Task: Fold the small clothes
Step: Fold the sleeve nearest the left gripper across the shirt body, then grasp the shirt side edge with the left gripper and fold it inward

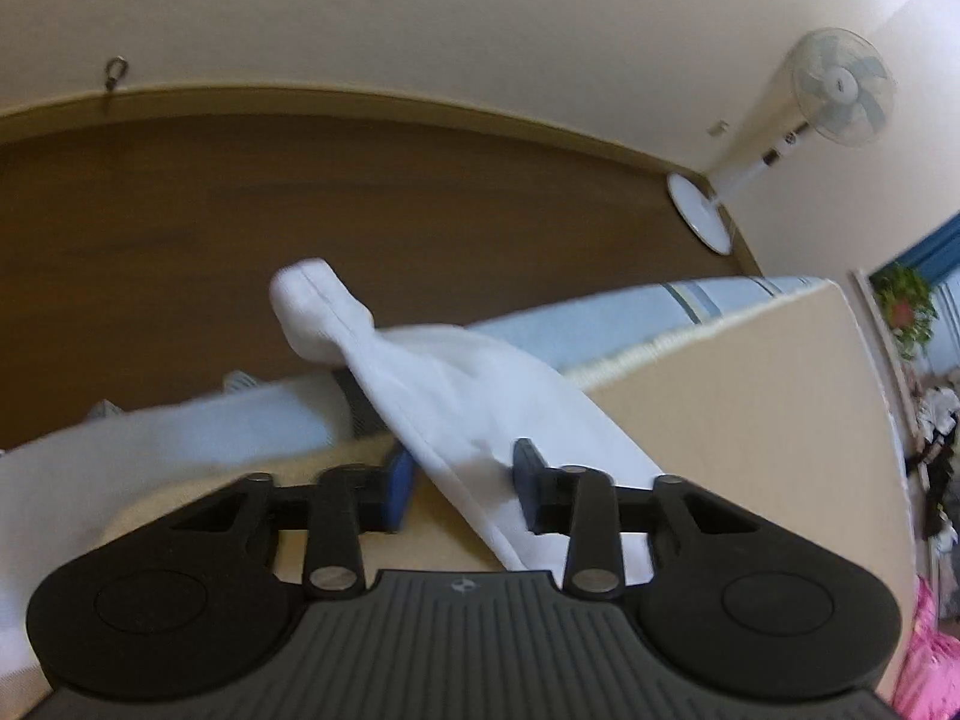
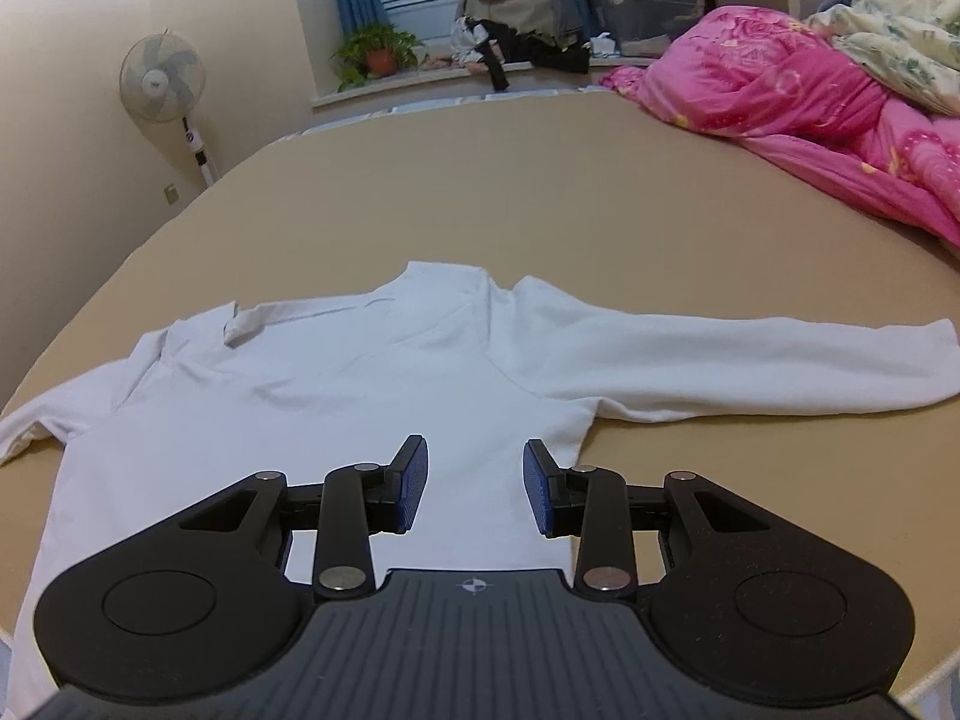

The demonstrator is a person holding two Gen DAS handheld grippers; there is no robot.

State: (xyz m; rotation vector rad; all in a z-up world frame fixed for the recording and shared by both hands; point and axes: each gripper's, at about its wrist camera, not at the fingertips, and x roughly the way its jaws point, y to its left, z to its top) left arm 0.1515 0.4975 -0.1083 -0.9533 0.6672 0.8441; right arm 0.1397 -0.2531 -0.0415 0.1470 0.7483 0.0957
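Observation:
A white long-sleeved shirt (image 2: 336, 384) lies flat on the tan bed (image 2: 540, 192), collar away from me. Its right sleeve (image 2: 720, 360) stretches out to the right. My right gripper (image 2: 474, 480) hovers open over the lower body of the shirt near its right side seam, with nothing between the pads. In the left wrist view the shirt's other sleeve (image 1: 456, 384) runs slantwise between the jaws of my left gripper (image 1: 462, 474), cuff end out past the bed's edge. The blue pads (image 1: 528, 468) stand apart on either side of the cloth and do not pinch it.
A pink quilt (image 2: 810, 96) is heaped at the bed's far right. A standing fan (image 2: 162, 84) is by the wall on the left. A potted plant (image 2: 378, 54) and piled clothes (image 2: 516, 12) sit on the windowsill. Brown floor (image 1: 300, 198) lies beyond the bed's edge.

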